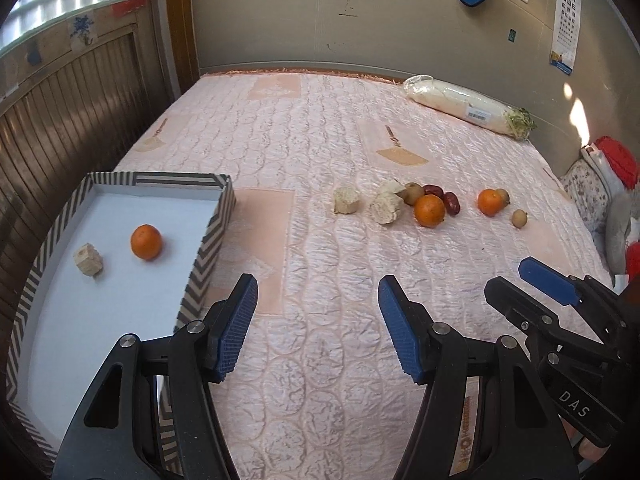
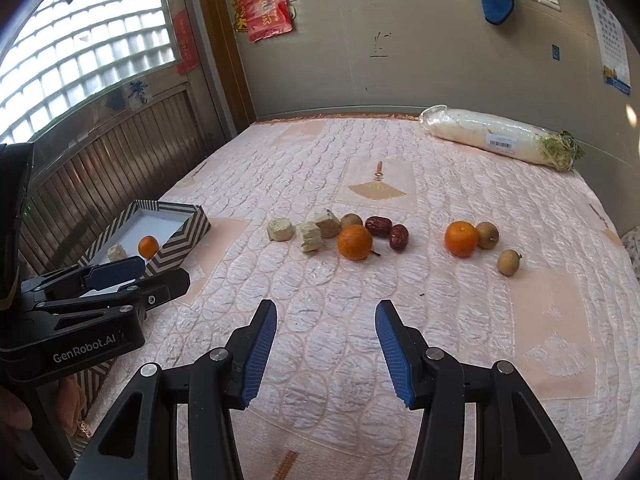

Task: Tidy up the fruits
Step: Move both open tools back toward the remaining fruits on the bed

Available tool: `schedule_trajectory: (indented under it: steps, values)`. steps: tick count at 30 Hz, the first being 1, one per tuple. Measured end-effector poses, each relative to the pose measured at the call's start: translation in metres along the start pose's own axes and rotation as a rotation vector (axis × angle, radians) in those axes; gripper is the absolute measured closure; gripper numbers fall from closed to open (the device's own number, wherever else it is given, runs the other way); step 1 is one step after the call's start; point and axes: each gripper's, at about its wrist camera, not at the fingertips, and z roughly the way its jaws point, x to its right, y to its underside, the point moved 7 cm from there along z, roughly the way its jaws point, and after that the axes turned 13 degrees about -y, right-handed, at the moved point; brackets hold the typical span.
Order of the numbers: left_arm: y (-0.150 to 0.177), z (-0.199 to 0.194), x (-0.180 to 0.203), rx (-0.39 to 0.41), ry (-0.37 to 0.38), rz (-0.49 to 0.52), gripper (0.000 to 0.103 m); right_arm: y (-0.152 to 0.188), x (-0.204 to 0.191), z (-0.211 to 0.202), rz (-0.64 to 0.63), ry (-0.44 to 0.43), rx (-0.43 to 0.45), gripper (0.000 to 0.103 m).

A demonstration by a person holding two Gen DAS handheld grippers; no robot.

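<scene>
A striped box (image 1: 208, 240) (image 2: 188, 236) sits at the left of the pink quilted bed and holds an orange (image 1: 146, 242) (image 2: 148, 247) and a beige chunk (image 1: 88, 260) (image 2: 117, 253). Loose on the quilt lie two oranges (image 2: 354, 242) (image 2: 461, 239), three beige chunks (image 2: 281, 229), two red dates (image 2: 378, 226), and brown longans (image 2: 509, 262). My left gripper (image 1: 318, 328) is open and empty beside the box's near right corner. My right gripper (image 2: 326, 354) is open and empty, short of the fruit cluster; it shows at the right in the left wrist view (image 1: 520, 280).
A wrapped white radish (image 1: 468, 106) (image 2: 500, 136) lies at the far right by the grey wall. Wooden panelling and a window run along the left. Cushions and red items (image 1: 612, 184) sit at the right edge of the bed.
</scene>
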Motion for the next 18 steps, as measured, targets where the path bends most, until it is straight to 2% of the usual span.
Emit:
schedule_trajectory:
  steps: [5,12,18]
  values:
    - [-0.005,0.018,0.008,-0.039,0.028,0.016,0.040,0.003,0.008,0.002,0.015,-0.001,-0.007,0.053]
    - [-0.021,0.052,0.008,-0.106,0.031,0.004,0.040,0.004,0.017,0.009,0.028,-0.009,-0.018,0.053]
    - [-0.024,0.057,0.009,-0.103,0.020,0.000,0.040,0.002,0.025,0.013,0.040,-0.008,-0.024,0.053]
